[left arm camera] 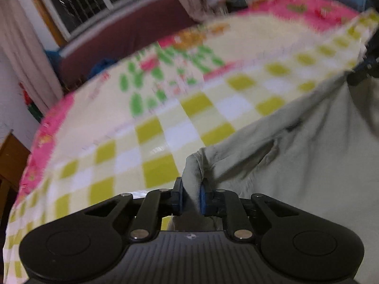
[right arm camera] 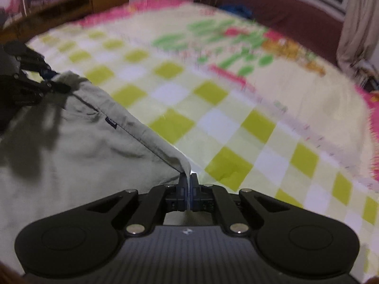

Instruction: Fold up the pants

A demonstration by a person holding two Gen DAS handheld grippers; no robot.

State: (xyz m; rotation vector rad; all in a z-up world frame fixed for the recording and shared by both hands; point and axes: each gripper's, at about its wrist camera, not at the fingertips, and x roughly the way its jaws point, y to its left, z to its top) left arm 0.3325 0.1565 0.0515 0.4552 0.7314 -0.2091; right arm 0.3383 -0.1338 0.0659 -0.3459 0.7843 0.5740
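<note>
Pale grey-green pants [left arm camera: 296,146] hang stretched between my two grippers above a bed. My left gripper [left arm camera: 191,195] is shut on a bunched corner of the pants. In the right wrist view the pants [right arm camera: 78,142] fill the lower left, with a small dark label near the top edge. My right gripper [right arm camera: 188,189] is shut on the other corner of the same edge. The right gripper shows at the far right of the left wrist view [left arm camera: 362,71], and the left gripper shows at the left of the right wrist view [right arm camera: 47,80]. Both views are motion-blurred.
The bed is covered by a yellow-green and white checked sheet [left arm camera: 151,142] over a pink-bordered blanket with green print [right arm camera: 225,37]. A dark red headboard [left arm camera: 123,40] and a window lie beyond. Wooden furniture [right arm camera: 71,2] stands past the bed's edge.
</note>
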